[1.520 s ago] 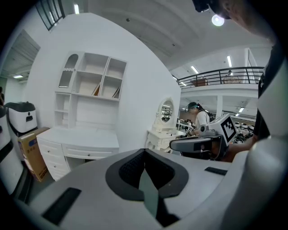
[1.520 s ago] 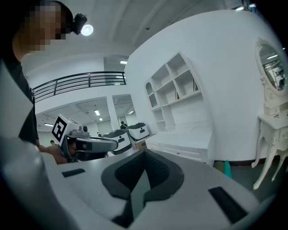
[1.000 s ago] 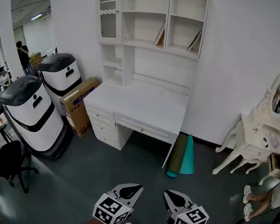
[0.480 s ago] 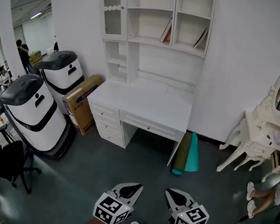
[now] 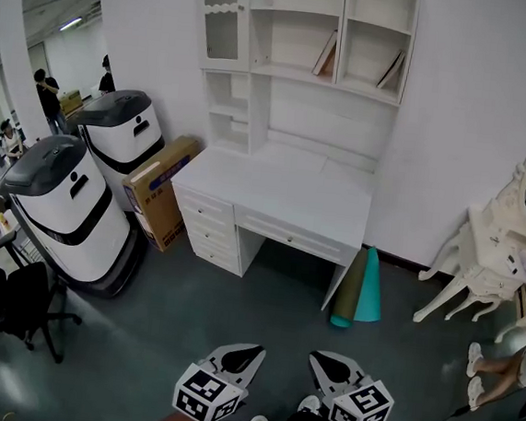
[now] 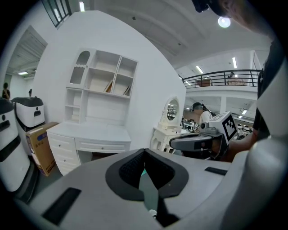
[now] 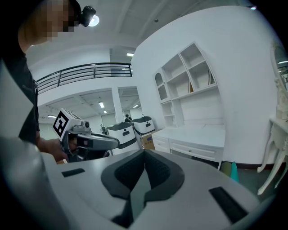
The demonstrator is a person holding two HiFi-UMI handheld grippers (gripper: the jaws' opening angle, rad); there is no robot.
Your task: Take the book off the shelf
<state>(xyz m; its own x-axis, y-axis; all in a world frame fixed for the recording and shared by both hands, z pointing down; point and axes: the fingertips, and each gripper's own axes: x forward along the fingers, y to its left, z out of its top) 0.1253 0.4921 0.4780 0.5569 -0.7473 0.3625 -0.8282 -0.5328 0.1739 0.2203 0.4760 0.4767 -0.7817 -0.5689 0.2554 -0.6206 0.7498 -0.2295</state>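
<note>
Two books lean in the white hutch shelf (image 5: 308, 33) above the desk: one book (image 5: 326, 54) in the middle compartment, another book (image 5: 391, 71) in the right one. Both show small in the left gripper view, the middle book (image 6: 109, 86) among them, and in the right gripper view as a leaning book (image 7: 191, 86). My left gripper (image 5: 246, 354) and right gripper (image 5: 325, 362) hang side by side low over the grey floor, far from the shelf. Each is shut with nothing between its jaws, as the left gripper (image 6: 145, 155) and right gripper (image 7: 145, 155) show in their own views.
The white desk (image 5: 274, 192) with drawers stands under the shelf. Left of it are a cardboard box (image 5: 158, 190) and two white machines (image 5: 64, 209) with black lids. Rolled mats (image 5: 359, 288) lean at its right leg. A white dressing table (image 5: 503, 265) stands far right, an office chair (image 5: 13, 306) far left.
The desk and shelf have drifted right and slightly lower in the head view. Both grippers stay shut at the bottom edge.
</note>
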